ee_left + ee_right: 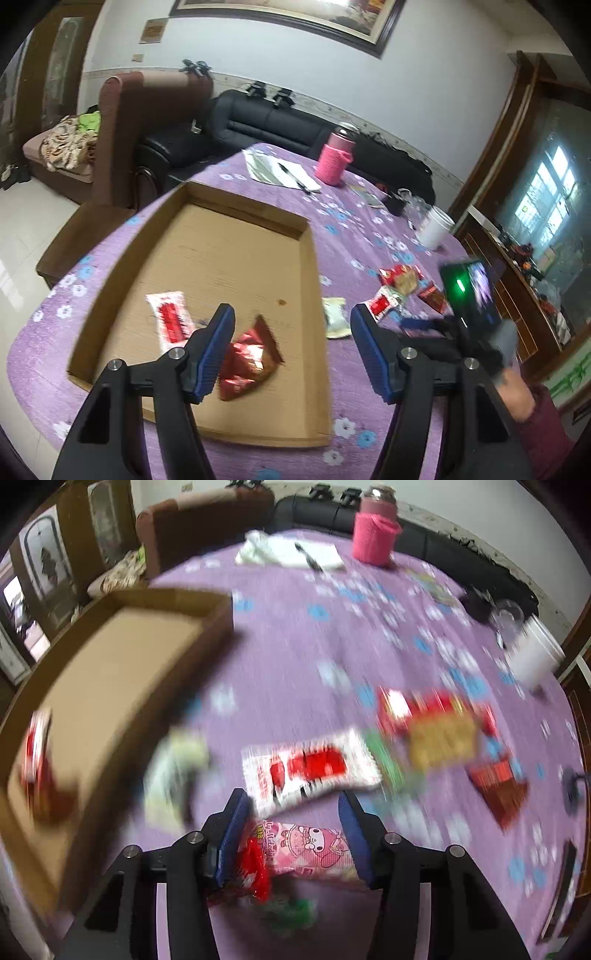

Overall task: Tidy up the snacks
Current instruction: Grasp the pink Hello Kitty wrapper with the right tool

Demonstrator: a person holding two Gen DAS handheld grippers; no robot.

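Snacks going into a flat box on a purple surface.

The left tool (pixel 291 325) hangs wide apart over the cardboard box (pixel 314 258), gripping nothing; a shiny red packet (pixel 247 365) and a white and red packet (pixel 171 319) lie inside the box. The right tool (pixel 295 812) squeezes a pink cartoon snack bag (pixel 314 849) between its blue fingers (pixel 236 823). More snacks, blurry, lie on the cloth ahead: another white and red pack (pixel 314 768) and maybe a cracker pack (pixel 439 727).
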